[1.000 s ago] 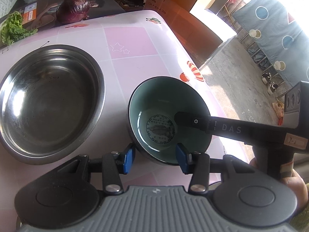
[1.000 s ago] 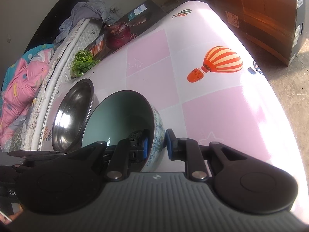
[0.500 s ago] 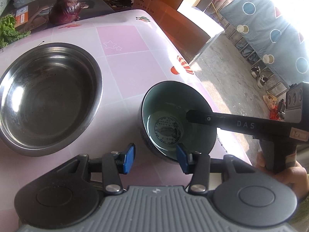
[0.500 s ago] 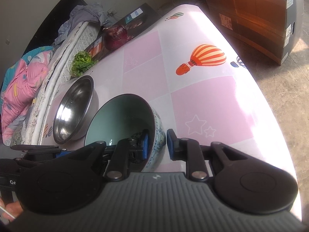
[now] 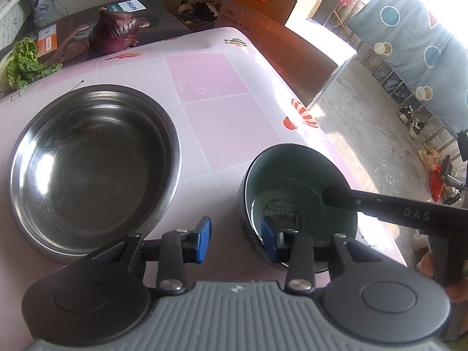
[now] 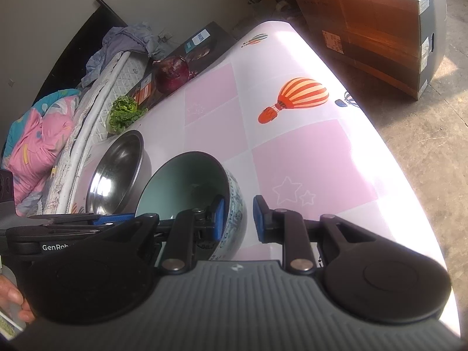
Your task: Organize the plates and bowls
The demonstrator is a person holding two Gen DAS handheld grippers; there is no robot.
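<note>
On the pink table [image 5: 210, 134], low right of the left view: ceramic bowl [image 5: 295, 187], teal inside, patterned outside, close to the table's right edge.
Left of it, apart: steel bowl [image 5: 93, 163], wide, upright.
Right gripper [image 6: 238, 219]: straddles the ceramic bowl's near wall, one pad inside, one outside; nearly closed, but a sliver of gap shows at the outer pad, so a firm grip cannot be told.
Left gripper [image 5: 235, 241]: jaws just closing, partly open; right pad inside the ceramic bowl's rim, left pad over bare table; no squeeze on the wall.
Top left, both views: red onion [image 5: 114, 32] on a dark box [image 5: 73, 36], lettuce [image 5: 23, 64] beside it.
Upper right, right view: cardboard box [image 6: 380, 26] on the floor.
</note>
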